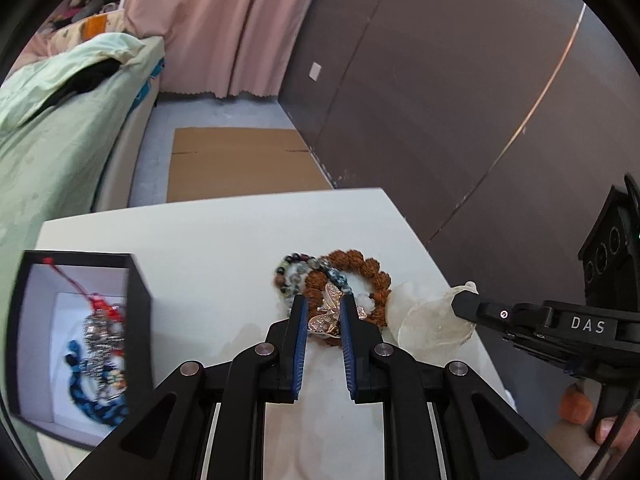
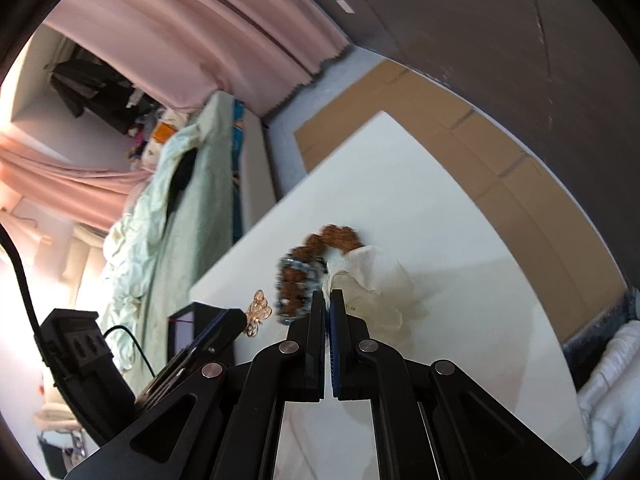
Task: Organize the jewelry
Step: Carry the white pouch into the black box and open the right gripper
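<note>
My left gripper (image 1: 324, 312) is shut on a gold butterfly brooch (image 1: 327, 314) and holds it above two bracelets on the white table (image 1: 200, 248): a brown seed bracelet (image 1: 360, 268) and a dark glass-bead bracelet (image 1: 294, 274). The brooch also shows in the right wrist view (image 2: 258, 312). My right gripper (image 2: 329, 294) is shut on the edge of a translucent white pouch (image 2: 372, 280), which also shows in the left wrist view (image 1: 432, 320). A black open box (image 1: 76, 340) at the left holds a blue cord, silver beads and a red tassel.
A bed with green bedding (image 1: 60, 128) stands left of the table. Flattened cardboard (image 1: 240, 164) lies on the floor beyond the table's far edge. A dark wall (image 1: 460, 100) runs along the right. Pink curtains (image 1: 224, 24) hang at the back.
</note>
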The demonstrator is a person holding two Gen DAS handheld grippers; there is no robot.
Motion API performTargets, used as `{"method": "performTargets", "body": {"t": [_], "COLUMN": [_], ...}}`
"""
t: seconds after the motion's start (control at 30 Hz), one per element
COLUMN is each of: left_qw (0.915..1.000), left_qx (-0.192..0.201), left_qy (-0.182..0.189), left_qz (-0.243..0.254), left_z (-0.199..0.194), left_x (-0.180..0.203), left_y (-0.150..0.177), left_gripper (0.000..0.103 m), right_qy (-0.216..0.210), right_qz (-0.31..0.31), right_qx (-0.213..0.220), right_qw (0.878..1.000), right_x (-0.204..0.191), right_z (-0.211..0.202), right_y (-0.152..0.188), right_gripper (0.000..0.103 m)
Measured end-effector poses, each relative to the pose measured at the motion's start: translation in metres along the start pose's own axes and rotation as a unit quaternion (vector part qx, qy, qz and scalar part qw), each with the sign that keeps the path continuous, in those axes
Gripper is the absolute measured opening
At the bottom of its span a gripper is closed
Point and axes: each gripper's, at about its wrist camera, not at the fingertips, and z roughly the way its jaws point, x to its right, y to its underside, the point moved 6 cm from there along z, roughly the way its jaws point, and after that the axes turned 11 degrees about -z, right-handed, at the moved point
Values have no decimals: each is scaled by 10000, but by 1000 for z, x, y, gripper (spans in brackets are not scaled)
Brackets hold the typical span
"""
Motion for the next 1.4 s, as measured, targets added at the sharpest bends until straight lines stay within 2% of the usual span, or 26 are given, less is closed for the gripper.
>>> {"method": "performTargets", "body": {"t": [0.3, 0.67, 0.73, 0.8, 0.9, 1.1, 1.3, 1.33, 1.37, 1.4], "left_qw": [9985, 9933, 9917, 9899, 9867, 9823, 9782, 9777, 9774, 9773], "left_qx": [371, 634, 566, 425, 652, 861, 926, 932, 936, 942], "left_qy": [53, -205, -147, -204, -281, -285, -430, -434, -429, -425], "left_qz": [-402, -943, -1144, -1336, -1460, -1636, -1807, -1833, -1845, -1851], "left_z": [-47, -91, -95, -96, -109, -132, -143, -144, -145, -146], "left_x": [-32, -89, -100, -108, -120, -136, -155, -157, -157, -157], "left_y": [-15, -22, -23, -23, -23, -25, -27, -27, -28, -28], "left_gripper": [17, 17, 20, 41, 56, 64, 65, 65, 65, 65], "right_qy": [-388, -1150, -1298, -1401, -1527, -1872, -2212, -2194, -2129, -2078], "right_qz": [-358, -582, -638, -675, -738, -776, -783, -838, -895, -917], "right_qx": [357, 477, 542, 561, 520, 340, 192, 80, -60, -125], "right_qw": [9980, 9905, 9880, 9862, 9841, 9787, 9719, 9720, 9730, 9738], "right_x": [-45, -106, -119, -128, -144, -170, -194, -198, -200, -199], "right_z": [1, 19, 22, 25, 33, 53, 71, 76, 81, 83], "right_y": [2, 14, 14, 16, 22, 34, 43, 45, 48, 50], "right_gripper": [4, 4, 4, 4, 4, 4, 4, 5, 18, 45]}}
